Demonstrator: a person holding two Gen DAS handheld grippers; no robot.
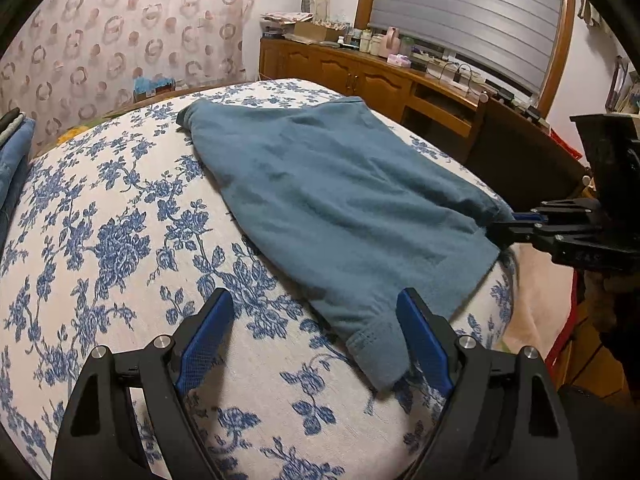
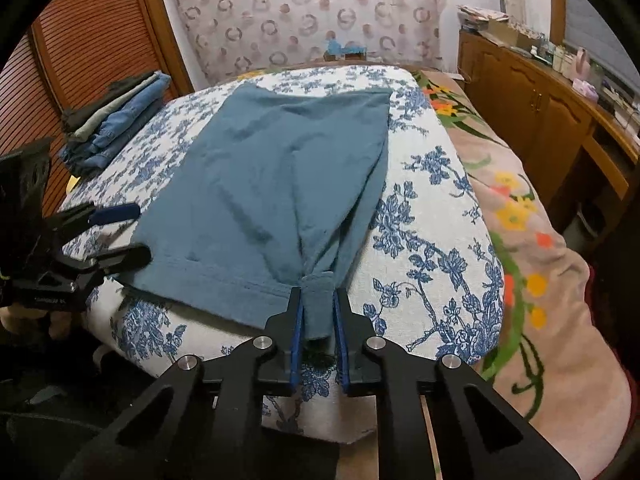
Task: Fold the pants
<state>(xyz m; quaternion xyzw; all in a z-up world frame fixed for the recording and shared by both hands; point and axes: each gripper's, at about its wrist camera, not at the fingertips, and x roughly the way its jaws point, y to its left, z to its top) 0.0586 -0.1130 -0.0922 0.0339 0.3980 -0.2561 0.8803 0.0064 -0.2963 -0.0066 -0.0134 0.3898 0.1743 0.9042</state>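
Teal-blue pants [image 1: 340,200] lie folded flat on a white cushion with blue flowers [image 1: 120,240]. My left gripper [image 1: 316,312] is open, its jaws wide apart over the near-left corner of the pants, whose hem lies by the right finger. In the right wrist view the left gripper [image 2: 134,232] shows open at the pants' left hem edge. My right gripper [image 2: 318,304] is shut on the near-right hem corner of the pants [image 2: 280,168], bunching the cloth. It also shows in the left wrist view [image 1: 504,226] at the pants' right corner.
A stack of folded jeans [image 2: 116,116] sits at the cushion's far left. A pink flowered blanket [image 2: 520,216] covers the bed to the right. A wooden sideboard [image 1: 360,76] with clutter stands along the wall under a shuttered window.
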